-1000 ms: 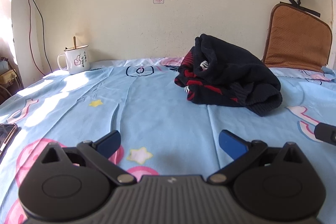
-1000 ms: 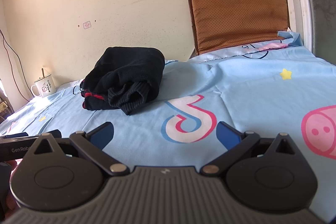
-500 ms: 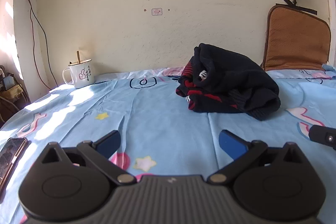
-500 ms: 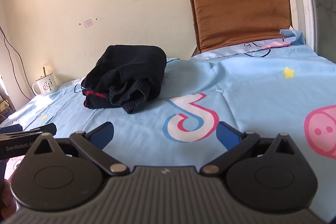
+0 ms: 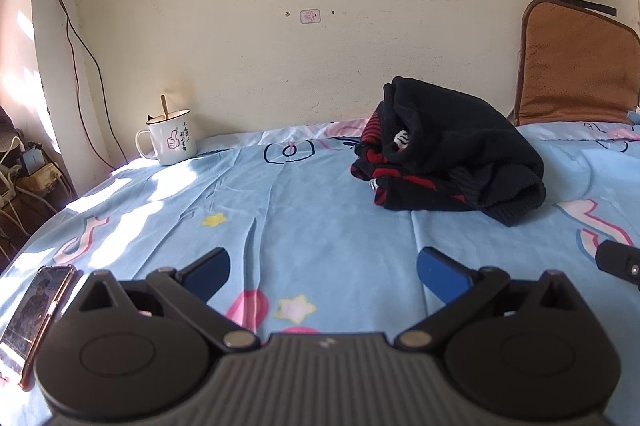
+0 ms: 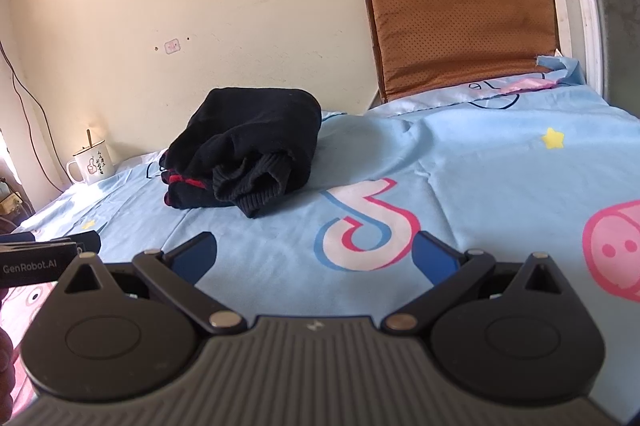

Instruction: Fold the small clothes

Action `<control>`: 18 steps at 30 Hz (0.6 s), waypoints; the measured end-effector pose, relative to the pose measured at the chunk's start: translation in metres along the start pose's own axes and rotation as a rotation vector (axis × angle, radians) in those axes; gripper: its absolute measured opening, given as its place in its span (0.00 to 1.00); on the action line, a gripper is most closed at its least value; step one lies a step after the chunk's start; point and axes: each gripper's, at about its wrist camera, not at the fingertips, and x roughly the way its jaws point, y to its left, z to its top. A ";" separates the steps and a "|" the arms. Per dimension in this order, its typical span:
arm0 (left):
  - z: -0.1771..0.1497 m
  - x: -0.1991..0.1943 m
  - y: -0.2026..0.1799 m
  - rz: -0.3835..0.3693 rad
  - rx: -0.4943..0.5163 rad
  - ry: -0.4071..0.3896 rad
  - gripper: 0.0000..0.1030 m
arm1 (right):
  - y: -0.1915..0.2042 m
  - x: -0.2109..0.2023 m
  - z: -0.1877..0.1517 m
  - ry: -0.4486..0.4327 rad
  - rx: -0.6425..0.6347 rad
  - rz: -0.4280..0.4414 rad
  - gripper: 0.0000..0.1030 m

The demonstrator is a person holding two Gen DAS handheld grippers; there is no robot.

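A black knit garment with red stripes lies bunched in a heap on the light blue printed bedsheet, near the wall. It also shows in the right wrist view, ahead and to the left. My left gripper is open and empty, low over the sheet, well short of the garment. My right gripper is open and empty over the sheet, also short of the garment. The right gripper's edge shows at the right of the left wrist view; the left gripper's body shows at the left of the right wrist view.
A white enamel mug with a stick in it stands at the sheet's far left by the wall. A phone lies at the near left edge. A brown cushion leans against the wall at the back right. Cables hang at the left wall.
Both grippers have drawn back and tilted up a little, so the garment sits slightly lower and farther in both views. The phone has come more into the left wrist view. Jaws stay open.
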 end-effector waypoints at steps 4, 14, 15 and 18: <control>0.001 0.000 -0.001 0.022 0.011 0.003 1.00 | -0.001 0.000 0.000 -0.001 0.000 0.004 1.00; -0.001 0.004 -0.002 -0.014 0.001 0.077 1.00 | -0.001 -0.001 0.001 -0.008 0.002 0.014 1.00; -0.001 0.005 -0.003 -0.021 0.002 0.083 1.00 | -0.001 -0.001 0.001 -0.009 0.002 0.014 1.00; -0.002 0.005 -0.005 -0.038 0.008 0.098 1.00 | -0.001 -0.001 0.001 -0.009 0.002 0.014 1.00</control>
